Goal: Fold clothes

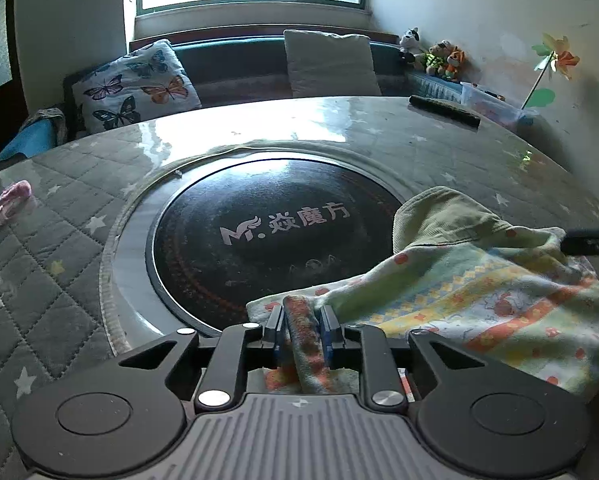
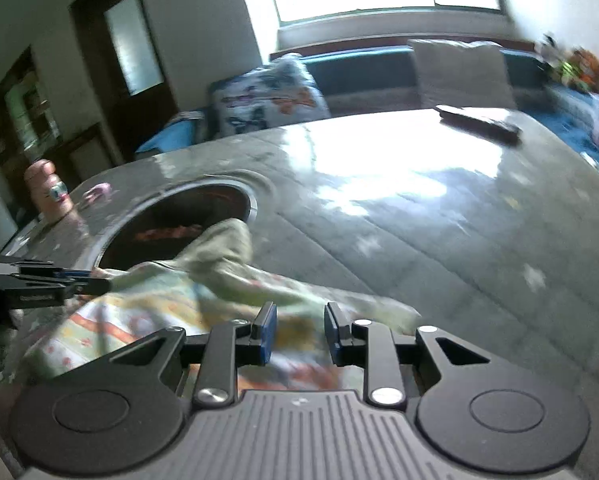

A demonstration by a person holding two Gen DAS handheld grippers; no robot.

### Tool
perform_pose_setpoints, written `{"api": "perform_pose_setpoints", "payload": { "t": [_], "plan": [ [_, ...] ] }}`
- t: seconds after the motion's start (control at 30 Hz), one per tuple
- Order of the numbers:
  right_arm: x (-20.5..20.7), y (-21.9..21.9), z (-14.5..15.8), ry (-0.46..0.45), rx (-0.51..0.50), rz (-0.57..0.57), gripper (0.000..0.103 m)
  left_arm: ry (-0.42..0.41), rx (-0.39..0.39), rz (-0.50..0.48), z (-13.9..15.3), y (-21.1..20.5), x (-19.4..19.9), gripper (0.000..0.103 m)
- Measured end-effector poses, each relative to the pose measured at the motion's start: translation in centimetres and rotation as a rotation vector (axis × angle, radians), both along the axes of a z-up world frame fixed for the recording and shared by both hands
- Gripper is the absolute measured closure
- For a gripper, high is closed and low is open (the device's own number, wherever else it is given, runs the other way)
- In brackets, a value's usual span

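A small pale green and yellow printed garment (image 1: 479,292) with orange dots lies on the table, partly over the black round plate (image 1: 259,240). My left gripper (image 1: 303,328) is shut on a bunched fold at the garment's near left edge. From the right wrist view, the left gripper (image 2: 95,280) is seen side-on at the left, pinching the cloth. My right gripper (image 2: 299,330) hovers over the garment (image 2: 219,280) with its fingers apart and cloth showing between and under them; this view is blurred. In the left wrist view, the right gripper (image 1: 579,240) touches the garment's far right edge.
The table (image 1: 59,280) has a grey quilted star cover under clear film. A dark bar (image 1: 443,110) lies far right; a small pink item (image 1: 13,196) lies left. A pink bottle (image 2: 49,196) stands at the left edge. A sofa with cushions (image 1: 135,84) lies beyond.
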State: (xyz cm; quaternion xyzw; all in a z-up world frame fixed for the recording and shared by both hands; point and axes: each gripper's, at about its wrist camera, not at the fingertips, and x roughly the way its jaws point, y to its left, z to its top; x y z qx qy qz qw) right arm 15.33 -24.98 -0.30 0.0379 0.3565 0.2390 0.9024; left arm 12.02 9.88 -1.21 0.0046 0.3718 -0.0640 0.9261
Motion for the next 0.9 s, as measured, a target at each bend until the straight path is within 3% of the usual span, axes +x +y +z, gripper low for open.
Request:
{"api": "perform_pose_setpoints", "payload": {
  "t": [0.2, 0.3, 0.43, 0.6, 0.7, 0.9],
  "plan": [
    [0.4, -0.6, -1.4, 0.029, 0.016, -0.044, 0.077, -0.003, 0.016, 0.004, -0.1, -0.3, -0.1, 0.082],
    [0.6, -0.2, -1.3, 0.017, 0.014, -0.050, 0.098, -0.005, 0.026, 0.005, -0.1, -0.4, -0.1, 0.082],
    [0.5, 0.5, -0.2, -0.058, -0.011, -0.068, 0.098, -0.010, 0.044, 0.007, -0.3, -0.6, -0.2, 0.081],
    [1.7, 0.7, -1.7, -0.040, -0.030, -0.099, 0.094, -0.014, 0.047, 0.011, -0.2, -0.5, -0.2, 0.081],
    [1.7, 0.1, -1.1, -0.044, 0.003, -0.128, 0.089, -0.021, 0.052, 0.014, 0.2, -0.5, -0.5, 0.081],
    [1.7, 2.3, -0.7, -0.021, 0.019, -0.031, 0.088, -0.074, 0.051, -0.027, 2.3, -2.1, -1.3, 0.081]
  ]
}}
